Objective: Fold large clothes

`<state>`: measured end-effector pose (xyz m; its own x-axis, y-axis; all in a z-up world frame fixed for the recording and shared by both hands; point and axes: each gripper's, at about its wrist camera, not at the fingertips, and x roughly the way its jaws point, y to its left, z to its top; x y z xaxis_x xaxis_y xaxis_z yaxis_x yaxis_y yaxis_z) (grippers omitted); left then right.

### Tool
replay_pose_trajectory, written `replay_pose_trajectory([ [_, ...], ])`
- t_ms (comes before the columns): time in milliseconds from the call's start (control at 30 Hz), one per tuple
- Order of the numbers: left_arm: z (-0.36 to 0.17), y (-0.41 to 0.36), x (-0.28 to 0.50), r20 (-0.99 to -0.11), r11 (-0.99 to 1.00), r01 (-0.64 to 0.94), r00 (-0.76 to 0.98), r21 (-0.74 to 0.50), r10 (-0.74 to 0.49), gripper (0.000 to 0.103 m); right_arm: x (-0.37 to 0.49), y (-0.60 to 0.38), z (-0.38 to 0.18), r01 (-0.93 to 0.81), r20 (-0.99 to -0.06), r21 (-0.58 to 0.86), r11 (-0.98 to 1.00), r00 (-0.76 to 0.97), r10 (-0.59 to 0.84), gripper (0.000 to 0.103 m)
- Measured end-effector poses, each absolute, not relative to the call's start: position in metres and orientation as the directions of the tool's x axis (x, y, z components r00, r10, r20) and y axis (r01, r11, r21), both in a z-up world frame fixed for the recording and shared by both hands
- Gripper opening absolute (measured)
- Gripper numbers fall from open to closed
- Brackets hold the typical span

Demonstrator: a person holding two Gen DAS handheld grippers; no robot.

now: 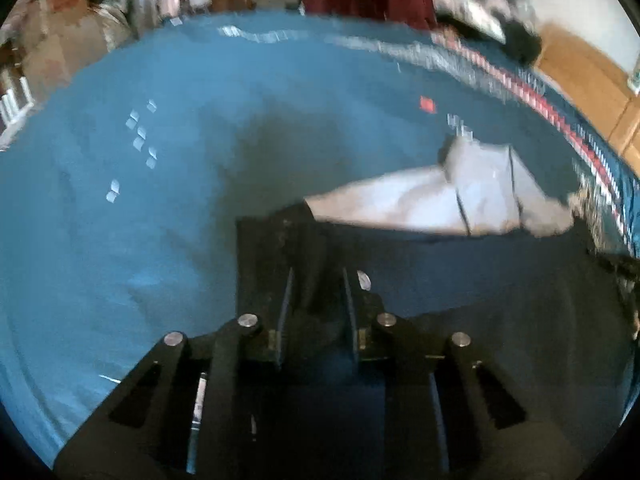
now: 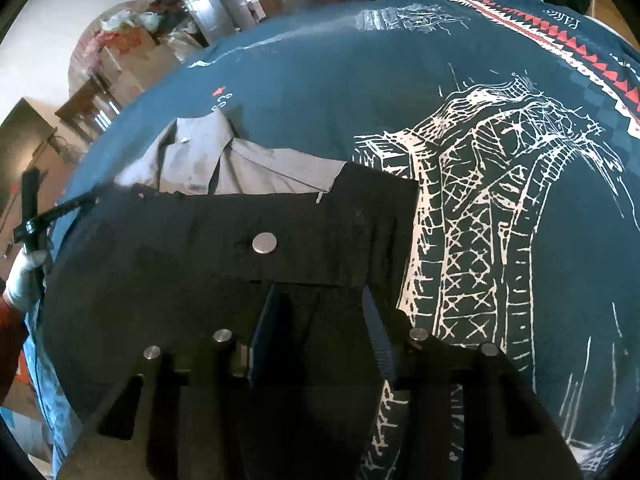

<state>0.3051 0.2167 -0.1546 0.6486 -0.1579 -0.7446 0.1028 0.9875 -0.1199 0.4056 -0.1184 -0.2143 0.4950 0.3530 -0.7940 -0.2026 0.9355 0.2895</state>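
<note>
A blue printed cover (image 2: 304, 92) is spread over the whole work surface; whether a bed or a tabletop lies beneath cannot be told. Along its far edge a red and white zigzag border (image 2: 576, 46) is seen, and a large white tower drawing (image 2: 480, 200) fills its right part in the right wrist view.

On the cover a dark garment (image 2: 192, 240), apparently trousers with a metal waist button (image 2: 264, 243), is held stretched from side to side. Its long axis is judged to run between the two grippers, with the grey lining (image 2: 240, 168) turned out along the far edge, on the side away from the jaws.

The right gripper (image 2: 316, 320) is seen with its jaws drawn close together, dark fabric bunched between them just beneath the waistband. The left gripper (image 1: 316, 292) is likewise nearly closed on the same dark cloth, with the pale lining (image 1: 432, 200) fanning away to its right and forward. The left-wrist picture is blurred, so finer detail there cannot be made out.

At the left edge of the right view a gloved hand (image 2: 24, 276) is seen on the other tool's handle.

As the garment is gripped at both ends, neither arm is nearer; the coming fold is judged to depend on both edges being carried together across the long axis.
</note>
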Motion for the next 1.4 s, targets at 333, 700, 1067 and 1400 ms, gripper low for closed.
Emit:
replay_pose_trajectory([
  [333,-0.174,0.196,0.317,-0.785,0.971,0.211,0.580,-0.113,-0.217,0.040,0.395,-0.129,-0.205,-0.194,-0.773,0.257,0.947,0.546,0.322,0.050],
  [700,-0.172,0.190,0.310,-0.778,0.975,0.216,0.601,-0.059,-0.181,0.012,0.420,-0.118,-0.216,-0.207,-0.804,0.197,0.958,0.525,0.279,0.052],
  [1067,-0.117,0.215,0.295,-0.647,0.987,0.128,0.745,-0.099,-0.161,0.000,0.405,-0.129,-0.158,-0.213,-0.678,0.150,0.966,0.689,0.257,0.009],
  [1400,-0.131,0.231,0.326,-0.740,0.977,0.131,0.637,-0.171,-0.215,0.005,0.447,-0.145,-0.213,-0.104,-0.774,0.238,0.966,0.581,0.253,0.005],
])
